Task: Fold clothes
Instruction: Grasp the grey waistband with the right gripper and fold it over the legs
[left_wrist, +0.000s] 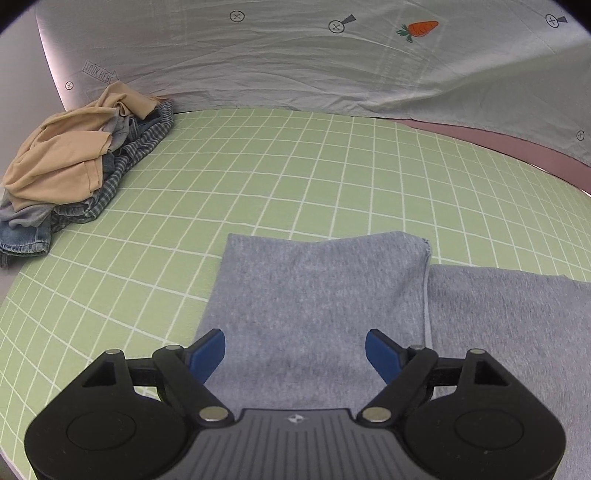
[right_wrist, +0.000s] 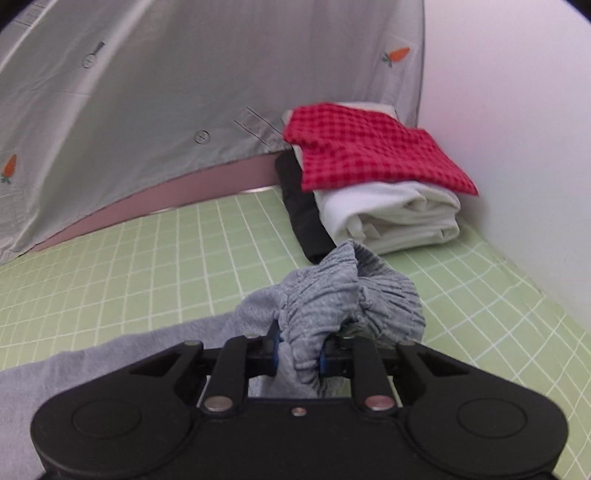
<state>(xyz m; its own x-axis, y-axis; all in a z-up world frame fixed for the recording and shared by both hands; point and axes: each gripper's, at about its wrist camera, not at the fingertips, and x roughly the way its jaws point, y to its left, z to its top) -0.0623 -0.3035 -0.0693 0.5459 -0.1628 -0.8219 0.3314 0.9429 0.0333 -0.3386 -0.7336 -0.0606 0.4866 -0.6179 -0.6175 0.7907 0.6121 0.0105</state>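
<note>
A grey knit garment (left_wrist: 317, 295) lies flat on the green grid mat (left_wrist: 258, 166), with one layer folded over another. My left gripper (left_wrist: 295, 350) is open and empty, its blue pads (left_wrist: 208, 350) hovering over the near part of the garment. My right gripper (right_wrist: 299, 354) is shut on the garment's bunched elastic waistband (right_wrist: 343, 299) and holds it lifted off the mat (right_wrist: 129, 266). The rest of the grey garment (right_wrist: 92, 362) trails away to the left in the right wrist view.
A heap of unfolded clothes (left_wrist: 74, 162), beige, checked and denim, lies at the mat's far left. A folded stack with a red checked cloth (right_wrist: 365, 151) on white and black pieces sits at the far right by the wall. A grey printed sheet (left_wrist: 295, 62) hangs behind.
</note>
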